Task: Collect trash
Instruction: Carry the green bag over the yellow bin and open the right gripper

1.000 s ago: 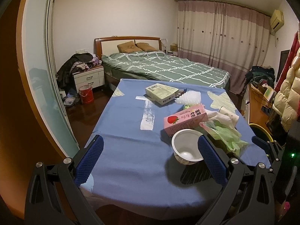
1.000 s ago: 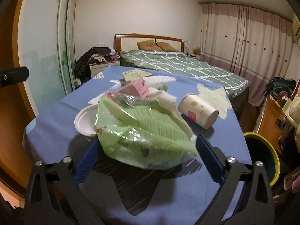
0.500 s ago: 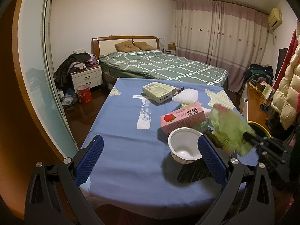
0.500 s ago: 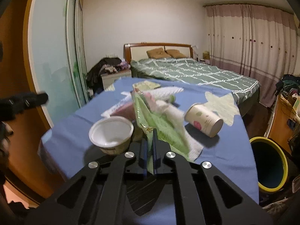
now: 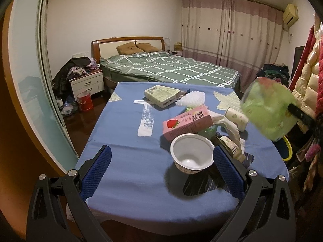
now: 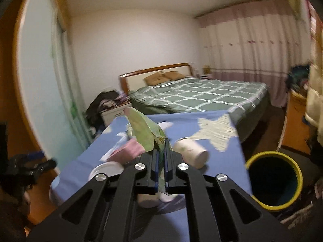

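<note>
My right gripper (image 6: 160, 144) is shut on a green plastic wrapper (image 6: 146, 134) and holds it up in the air above the table's right edge; the wrapper shows blurred in the left wrist view (image 5: 268, 109). A yellow-rimmed bin (image 6: 274, 178) stands on the floor to the right of the table. My left gripper (image 5: 159, 171) is open over the blue table's near end, with a white bowl (image 5: 191, 153) just inside its right finger. A pink strawberry carton (image 5: 186, 122), a paper cup (image 5: 236, 118), a white cloth (image 5: 230, 125) and a small bottle (image 5: 230, 147) lie behind the bowl.
A flat box (image 5: 161, 95) and white foam netting (image 5: 190, 98) lie farther back on the blue tablecloth (image 5: 129, 141). A green bed (image 5: 171, 70), a nightstand (image 5: 86, 83) and a red bucket (image 5: 84, 100) are beyond. Coats (image 5: 308, 76) hang at right.
My right gripper closed on the green wrapper, lifted it off the table and carried it up and to the right, toward the bin. The left gripper stayed open near the bowl.
</note>
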Demonstrator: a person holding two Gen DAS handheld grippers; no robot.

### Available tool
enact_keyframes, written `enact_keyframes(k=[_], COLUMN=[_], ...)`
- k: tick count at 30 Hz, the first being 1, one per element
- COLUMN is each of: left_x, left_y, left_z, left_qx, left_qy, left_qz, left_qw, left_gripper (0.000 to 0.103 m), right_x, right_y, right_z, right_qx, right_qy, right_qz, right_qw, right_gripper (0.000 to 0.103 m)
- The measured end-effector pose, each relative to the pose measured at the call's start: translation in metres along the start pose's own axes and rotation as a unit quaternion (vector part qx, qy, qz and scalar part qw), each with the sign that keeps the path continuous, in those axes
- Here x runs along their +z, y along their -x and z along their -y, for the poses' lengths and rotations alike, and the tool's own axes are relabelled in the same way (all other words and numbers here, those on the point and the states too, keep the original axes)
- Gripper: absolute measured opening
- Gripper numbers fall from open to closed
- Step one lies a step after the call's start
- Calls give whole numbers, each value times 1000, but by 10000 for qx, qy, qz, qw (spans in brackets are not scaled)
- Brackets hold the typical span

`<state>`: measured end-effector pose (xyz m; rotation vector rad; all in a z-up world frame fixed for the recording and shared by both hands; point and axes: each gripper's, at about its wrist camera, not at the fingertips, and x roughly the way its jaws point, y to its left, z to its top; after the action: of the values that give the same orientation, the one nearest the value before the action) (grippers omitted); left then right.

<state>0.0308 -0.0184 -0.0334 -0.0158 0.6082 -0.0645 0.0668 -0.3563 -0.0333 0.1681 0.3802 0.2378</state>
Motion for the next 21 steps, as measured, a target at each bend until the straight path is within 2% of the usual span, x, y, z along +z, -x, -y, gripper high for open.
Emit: enact_keyframes(k=[5,10,18,21], left_x=[-1,-1,-3,-3], left_y=[-7,-14,-31,-39], left_z=[8,17,30,35], left_qx=[-79,-153,-245,-267], left_qy=[-54,-152,-218,-245], left_qz=[-84,-133,-302,-379], left_qw=[9999,9997,9990,9986], left_gripper=[99,99,99,99], right_x=[6,-4,-31,-38], right_y=[0,-17,-61,-71], right_z=[57,124,191,200], right_qx=[-785,-1629,-2352,-2524], right_qy=[-416,-853,-1136,-1180], right_qz=[110,-53,-586,-729], right_qw=[9960,9829,9635,9576], right_gripper=[4,4,4,6])
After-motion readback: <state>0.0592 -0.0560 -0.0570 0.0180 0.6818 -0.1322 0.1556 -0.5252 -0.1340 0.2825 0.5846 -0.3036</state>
